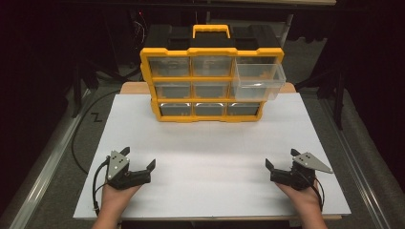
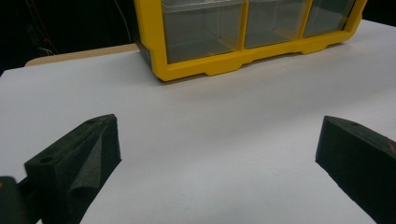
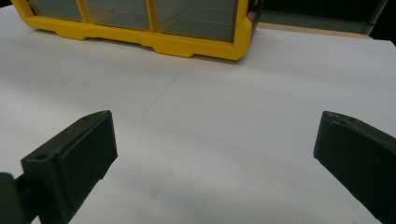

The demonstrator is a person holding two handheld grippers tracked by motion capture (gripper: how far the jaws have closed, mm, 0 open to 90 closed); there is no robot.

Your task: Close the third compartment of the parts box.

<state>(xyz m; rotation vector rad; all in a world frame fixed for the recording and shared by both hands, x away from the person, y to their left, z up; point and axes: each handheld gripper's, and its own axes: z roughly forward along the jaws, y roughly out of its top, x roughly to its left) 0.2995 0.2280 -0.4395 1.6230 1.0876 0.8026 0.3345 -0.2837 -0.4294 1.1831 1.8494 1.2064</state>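
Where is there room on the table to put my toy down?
The wide white stretch between the yellow drawer box and the two tongs, left and right, is bare. It is crowded only under the pulled-out drawer.

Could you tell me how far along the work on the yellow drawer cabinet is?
Done: the top right drawer of the yellow drawer cabinet stands pulled out; the other drawers sit flush. In hand: nothing; the left gripper and right gripper rest open on the white table, apart from the cabinet. Left: probably reaching that drawer.
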